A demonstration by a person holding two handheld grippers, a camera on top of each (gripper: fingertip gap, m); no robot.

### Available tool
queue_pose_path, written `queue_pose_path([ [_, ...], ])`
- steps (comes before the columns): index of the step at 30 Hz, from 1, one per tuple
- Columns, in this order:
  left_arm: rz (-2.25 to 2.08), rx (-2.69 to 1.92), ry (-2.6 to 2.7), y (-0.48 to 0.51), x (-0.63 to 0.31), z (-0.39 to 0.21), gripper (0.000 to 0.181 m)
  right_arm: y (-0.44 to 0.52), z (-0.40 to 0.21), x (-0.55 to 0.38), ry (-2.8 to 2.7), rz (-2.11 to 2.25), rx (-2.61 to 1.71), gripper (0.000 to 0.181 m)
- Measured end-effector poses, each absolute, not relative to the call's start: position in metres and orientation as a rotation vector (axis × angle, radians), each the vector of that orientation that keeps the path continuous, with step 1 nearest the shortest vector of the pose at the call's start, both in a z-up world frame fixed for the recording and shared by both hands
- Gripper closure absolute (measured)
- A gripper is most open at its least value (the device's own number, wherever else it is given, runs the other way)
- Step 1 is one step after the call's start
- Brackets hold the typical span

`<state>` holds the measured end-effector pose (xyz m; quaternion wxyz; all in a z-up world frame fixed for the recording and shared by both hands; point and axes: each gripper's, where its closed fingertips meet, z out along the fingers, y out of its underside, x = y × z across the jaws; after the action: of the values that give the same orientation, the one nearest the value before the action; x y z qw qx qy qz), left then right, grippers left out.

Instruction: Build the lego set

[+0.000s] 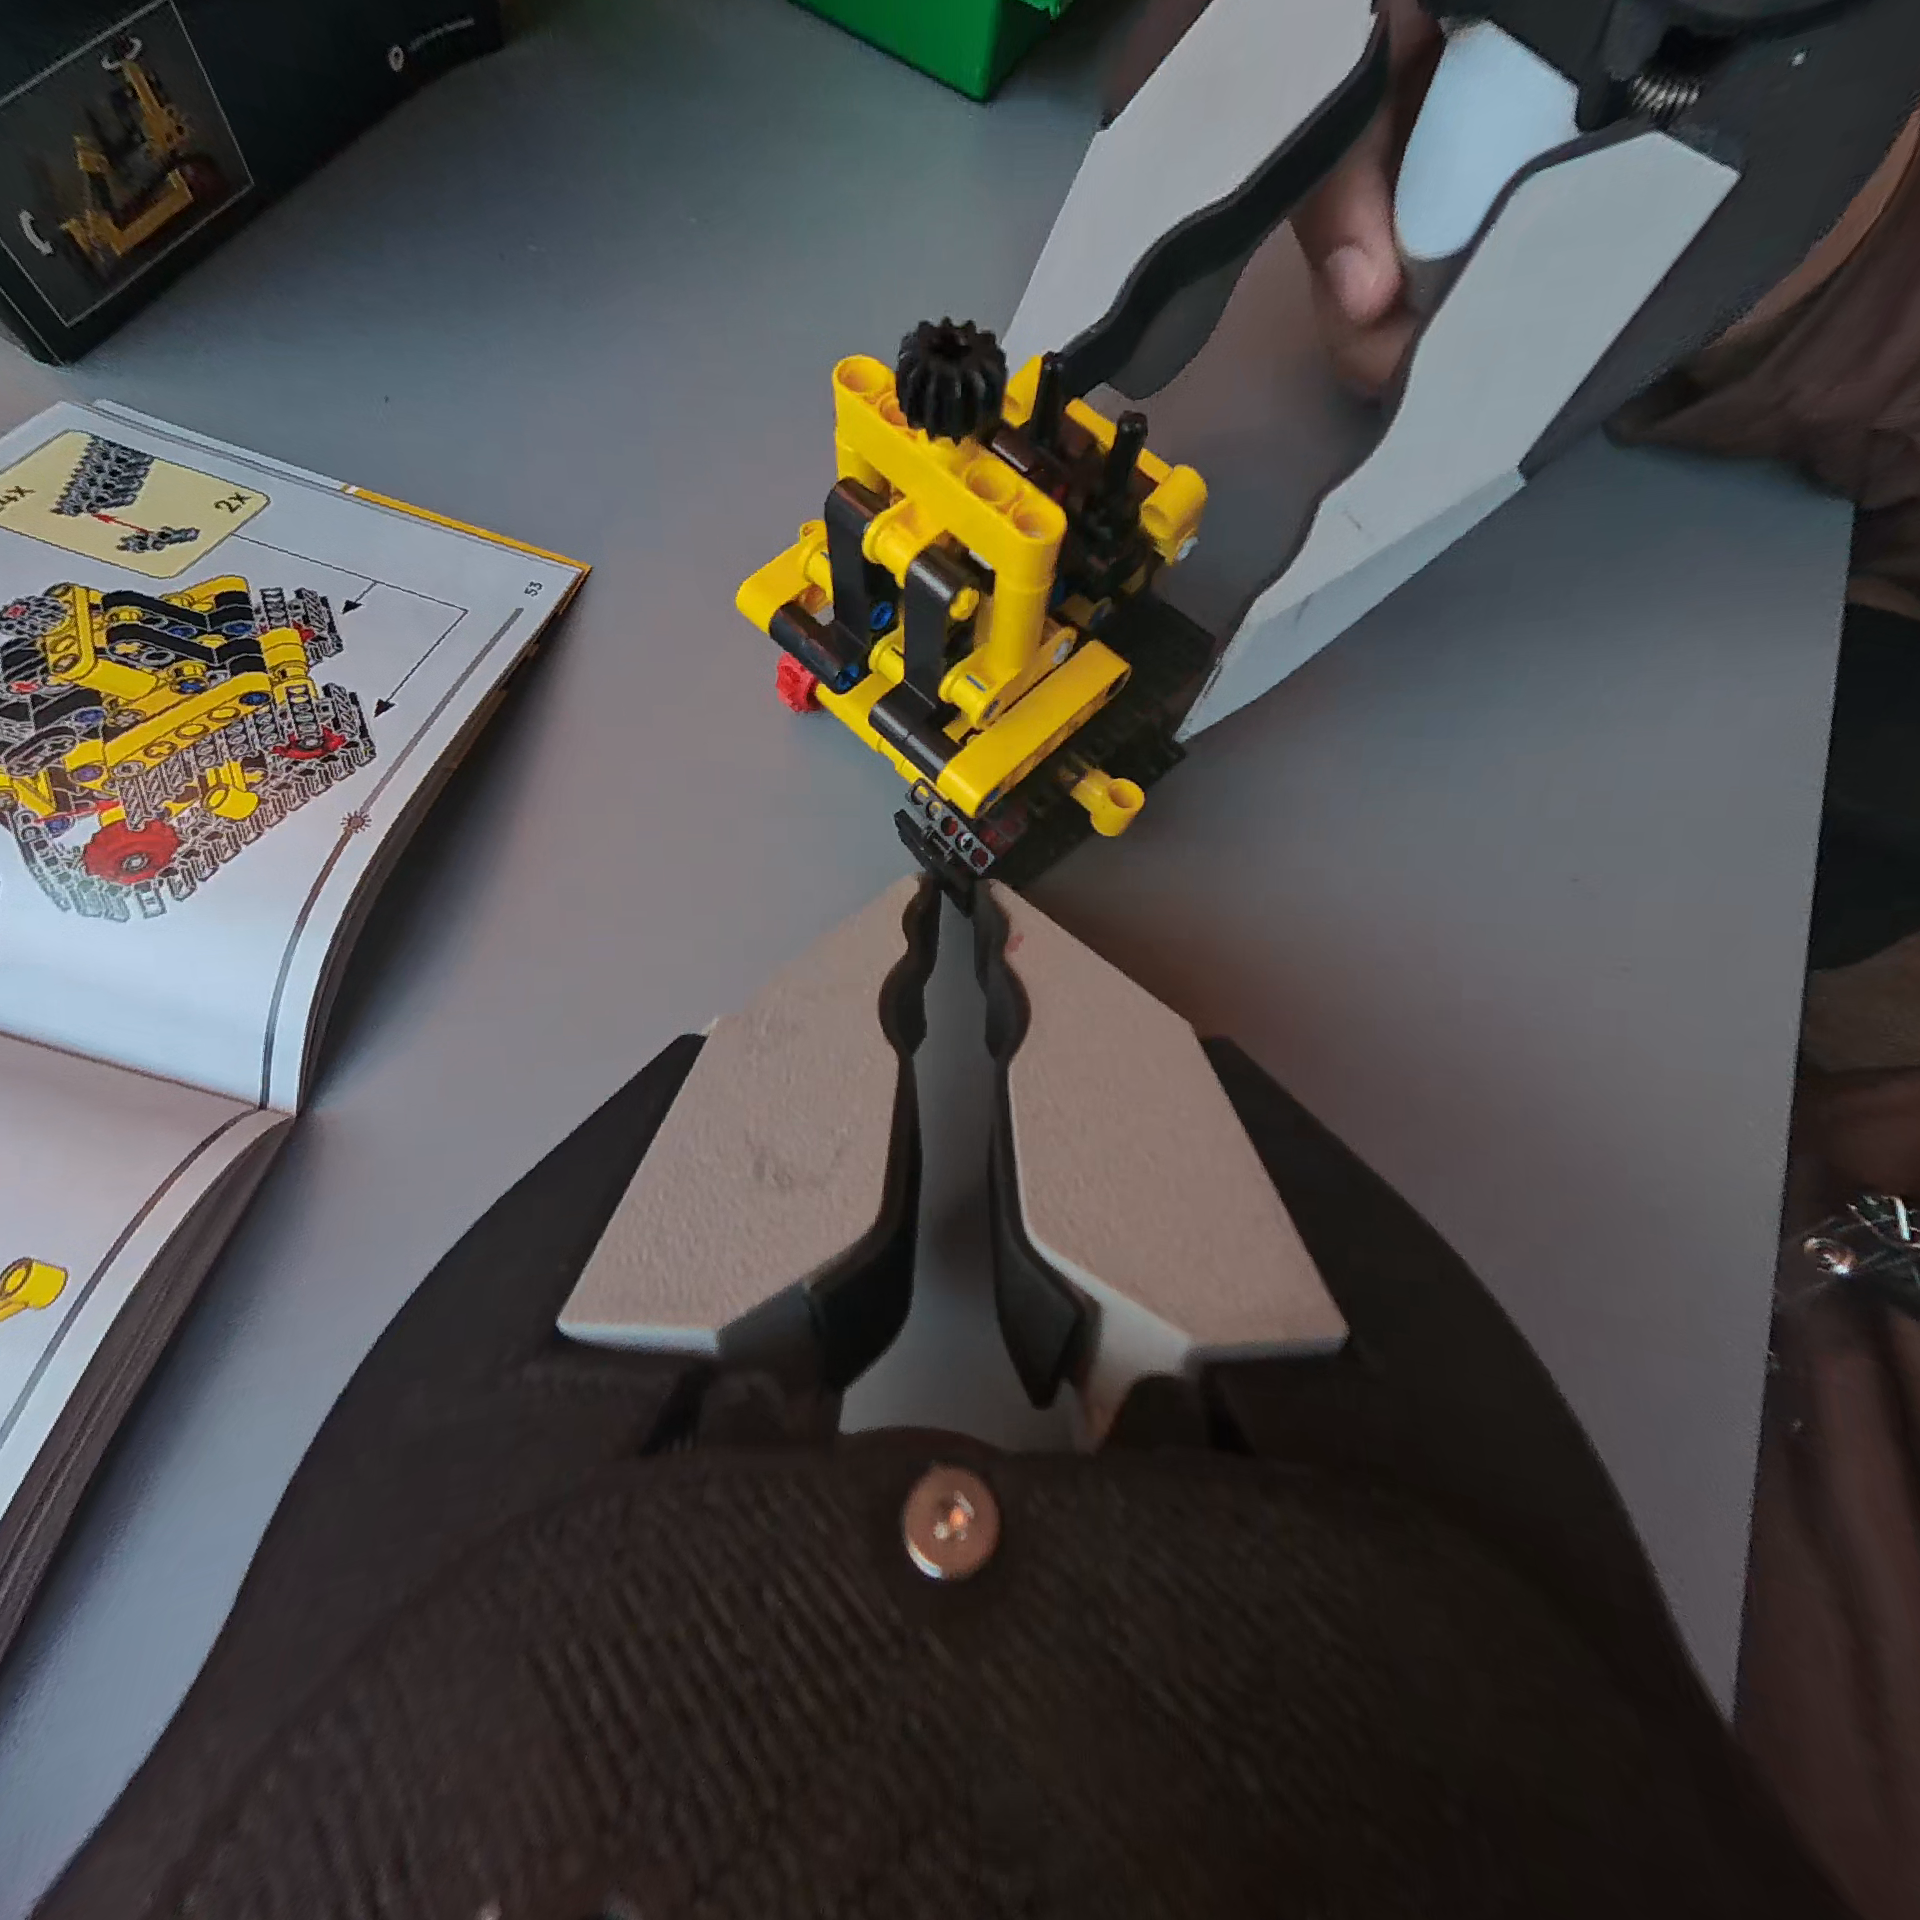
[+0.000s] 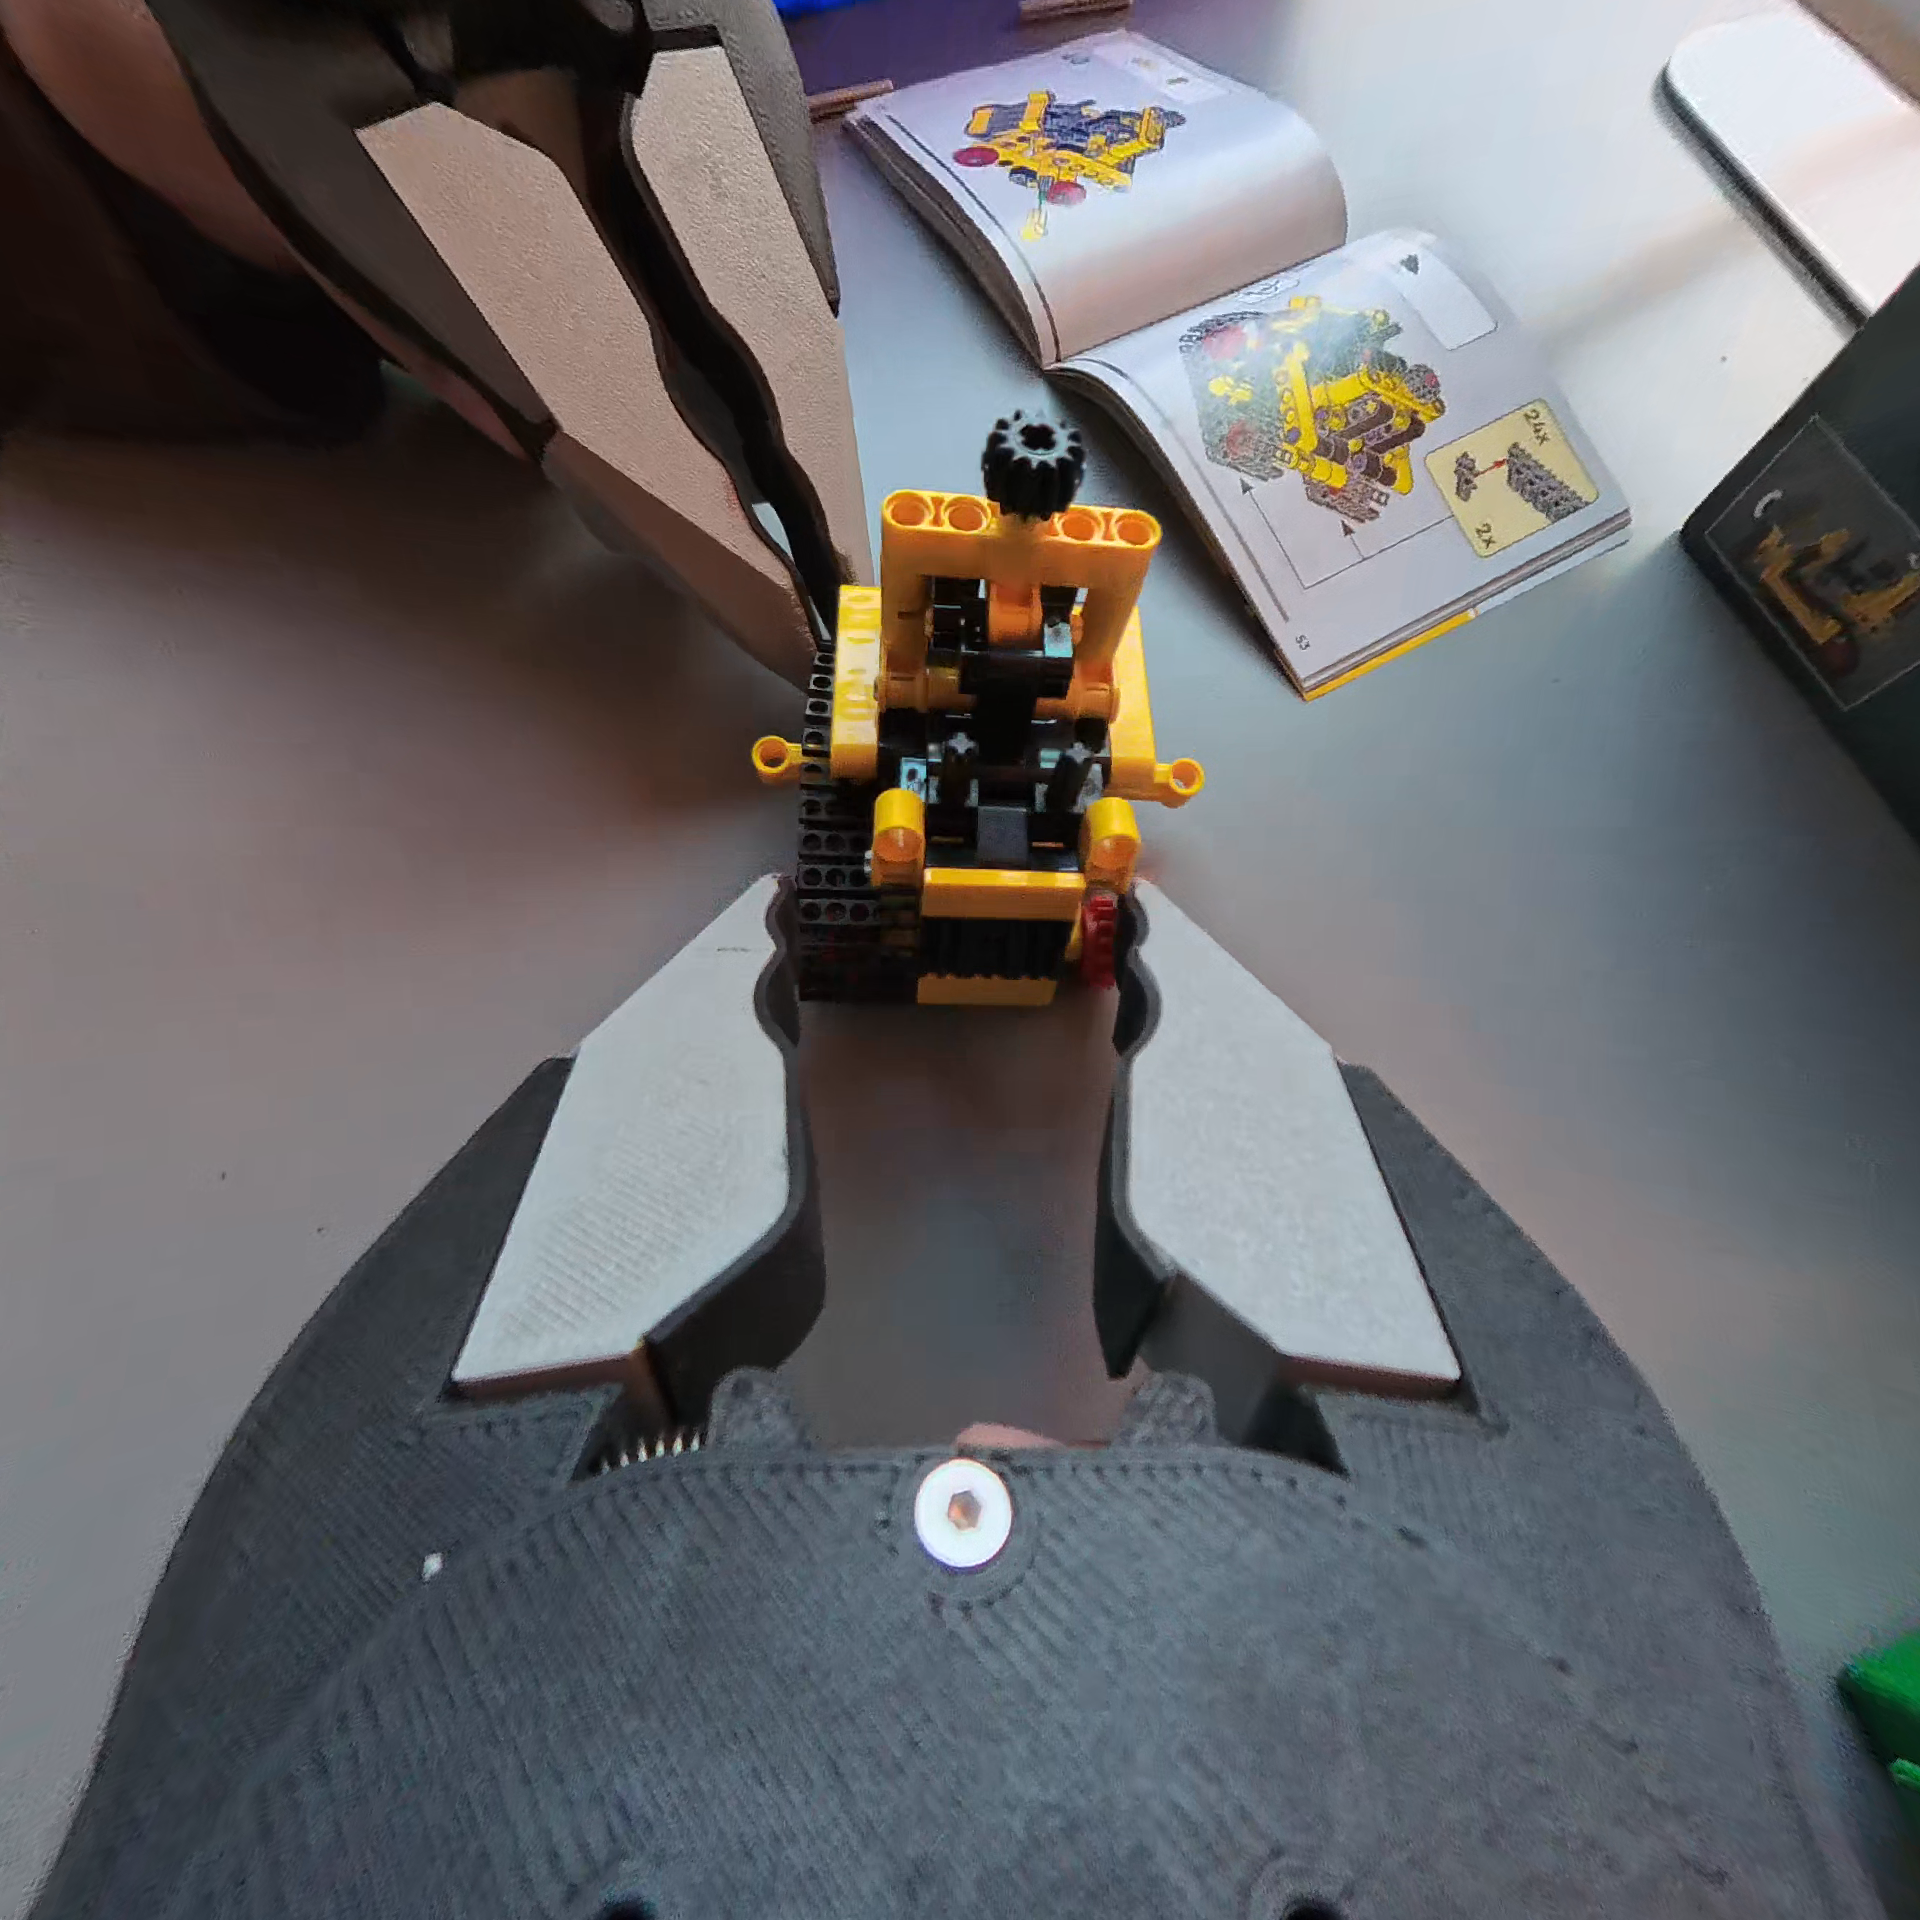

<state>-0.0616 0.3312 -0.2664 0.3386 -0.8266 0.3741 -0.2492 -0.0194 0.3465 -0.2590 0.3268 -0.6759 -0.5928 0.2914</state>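
A yellow and black lego vehicle (image 1: 966, 582) stands on the grey table, with a black gear (image 1: 951, 379) on top and a red gear (image 1: 798, 684) low on its side. A black track (image 1: 1122, 727) wraps its other side. My left gripper (image 1: 951, 899) is shut on the loose end of this track at the model's near corner. In the right wrist view my right gripper (image 2: 958, 914) is shut on the vehicle (image 2: 987, 769), one finger against the track (image 2: 831, 862), the other against the red gear (image 2: 1099, 935). The left gripper (image 2: 821, 613) reaches in from the upper left.
An open instruction booklet (image 1: 208, 727) lies left of the model; it also shows in the right wrist view (image 2: 1351, 416). A black box (image 1: 125, 156) and a green box (image 1: 935, 42) stand at the back. The table edge (image 1: 1818, 831) runs along the right. One gripper's finger ends stand about 6 cm off the other's.
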Motion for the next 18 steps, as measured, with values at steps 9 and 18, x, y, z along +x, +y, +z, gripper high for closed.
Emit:
queue_pose_path([
  [9, -0.638, -2.143, 0.997, 0.3293, -0.0605, -0.2667, 0.178, 0.3478, -0.2577, -0.0168, -1.542, 0.683, -1.742, 0.132],
  [18, -0.602, -2.124, 1.021, 0.3284, -0.0595, -0.2668, 0.175, 0.3478, -0.2573, -0.0191, -1.508, 0.725, -1.770, 0.132],
])
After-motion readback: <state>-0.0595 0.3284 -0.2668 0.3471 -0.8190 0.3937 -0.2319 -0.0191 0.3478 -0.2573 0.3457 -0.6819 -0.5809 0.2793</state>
